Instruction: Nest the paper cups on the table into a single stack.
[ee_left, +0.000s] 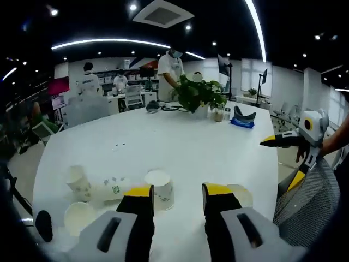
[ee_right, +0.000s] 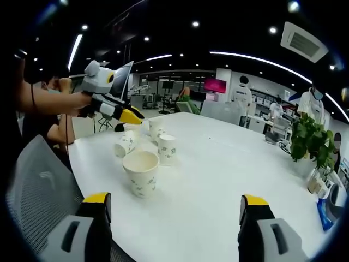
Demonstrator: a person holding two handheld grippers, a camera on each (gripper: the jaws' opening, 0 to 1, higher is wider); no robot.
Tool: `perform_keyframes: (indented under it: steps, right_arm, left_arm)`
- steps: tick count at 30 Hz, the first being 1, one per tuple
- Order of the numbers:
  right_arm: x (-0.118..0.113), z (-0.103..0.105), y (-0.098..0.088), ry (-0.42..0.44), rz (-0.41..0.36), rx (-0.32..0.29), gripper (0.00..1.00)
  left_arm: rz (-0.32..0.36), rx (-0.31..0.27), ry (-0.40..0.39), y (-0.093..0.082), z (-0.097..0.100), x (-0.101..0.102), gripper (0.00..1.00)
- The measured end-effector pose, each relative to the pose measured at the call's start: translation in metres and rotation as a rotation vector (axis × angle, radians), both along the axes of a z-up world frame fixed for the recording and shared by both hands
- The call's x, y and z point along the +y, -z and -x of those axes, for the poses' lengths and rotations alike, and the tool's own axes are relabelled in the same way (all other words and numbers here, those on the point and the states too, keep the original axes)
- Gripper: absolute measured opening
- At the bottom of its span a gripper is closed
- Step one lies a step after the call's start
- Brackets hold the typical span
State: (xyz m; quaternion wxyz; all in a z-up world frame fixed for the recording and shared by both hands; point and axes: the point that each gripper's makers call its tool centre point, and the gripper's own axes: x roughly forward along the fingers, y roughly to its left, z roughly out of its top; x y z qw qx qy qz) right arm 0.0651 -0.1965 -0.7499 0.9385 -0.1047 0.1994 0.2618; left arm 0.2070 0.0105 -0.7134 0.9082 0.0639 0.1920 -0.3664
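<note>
Several white paper cups with green print are scattered on the white round table (ee_left: 180, 142). In the left gripper view one cup (ee_left: 160, 189) stands just beyond my open left gripper (ee_left: 178, 192). Another cup (ee_left: 240, 194) peeks from behind its right jaw. A cup on its side (ee_left: 112, 188) and two more (ee_left: 78, 182) (ee_left: 78, 217) sit to the left. In the right gripper view my right gripper (ee_right: 175, 201) is wide open, with an upright cup (ee_right: 142, 172) closest to it. Farther off are a second standing cup (ee_right: 166, 150) and a tipped cup (ee_right: 125, 144). The left gripper (ee_right: 117, 112) hovers over them.
A grey mesh chair (ee_right: 38, 185) stands at the table's near edge. A potted plant (ee_left: 199, 94), small bottles and a blue cloth (ee_left: 241, 123) occupy the far side. People stand at desks beyond the table. The right gripper (ee_left: 289, 141) enters the left gripper view from the right.
</note>
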Motion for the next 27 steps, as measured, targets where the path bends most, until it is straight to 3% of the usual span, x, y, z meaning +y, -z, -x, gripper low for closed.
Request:
perform_keyframes:
  steps: [10,14,27]
  right_arm:
    - [0.003,0.001,-0.002,-0.005,0.001,0.002,0.99]
    - [0.003,0.001,-0.002,-0.002,0.000,0.005,0.98]
    - [0.001,0.001,0.002,-0.008,-0.004,0.018,0.98]
  left_arm:
    - [-0.109,-0.013,-0.156,0.018,-0.041,0.060,0.31]
    - [-0.144,0.030,-0.194,0.035,-0.052,0.073,0.29]
    - [-0.172,0.127,-0.231,0.062,-0.065,0.081,0.19]
